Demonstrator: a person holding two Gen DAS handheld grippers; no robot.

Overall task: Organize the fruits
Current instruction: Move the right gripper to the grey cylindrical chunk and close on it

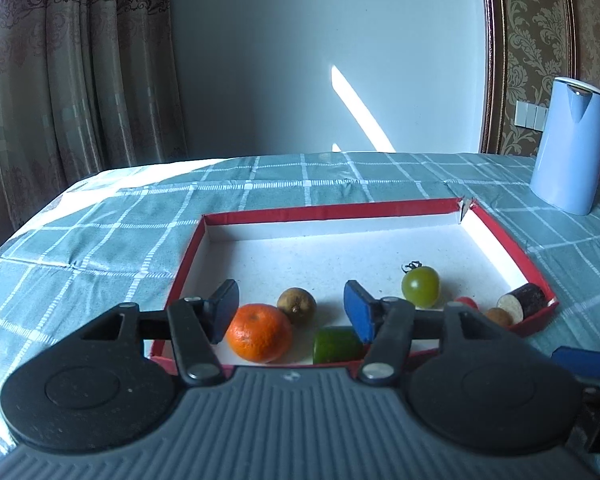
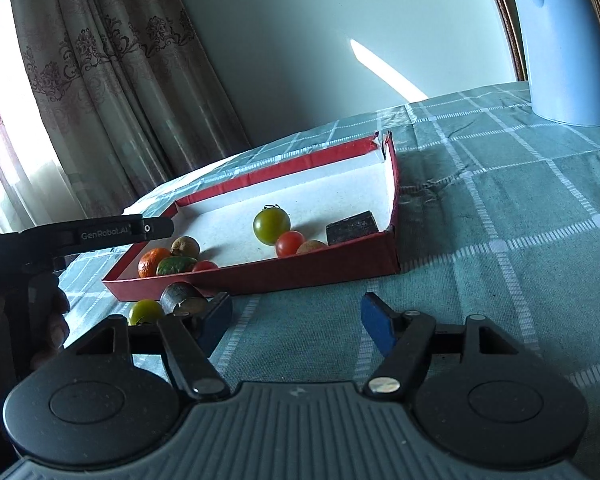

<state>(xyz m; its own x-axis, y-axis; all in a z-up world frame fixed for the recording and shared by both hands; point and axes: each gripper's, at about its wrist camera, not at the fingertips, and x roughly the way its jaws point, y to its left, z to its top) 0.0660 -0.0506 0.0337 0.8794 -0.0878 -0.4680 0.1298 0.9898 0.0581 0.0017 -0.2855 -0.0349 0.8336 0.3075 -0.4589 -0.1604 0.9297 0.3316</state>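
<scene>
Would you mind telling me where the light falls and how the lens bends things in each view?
Left wrist view: a sunlit streak crosses the wall, the red tray's right inner wall is brightly lit, and the doorframe bows. Right wrist view: the window behind the curtain is overexposed, and the blue kettle leans.

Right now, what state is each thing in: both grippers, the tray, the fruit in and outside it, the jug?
left gripper: open, over the tray, holding nothing
right gripper: open, empty, above the tablecloth
red tray: flat on the table, far corner split
orange: in the tray, loose
green tomato: outside the tray
dark cut piece: outside, beside that tomato
blue jug: upright
</scene>
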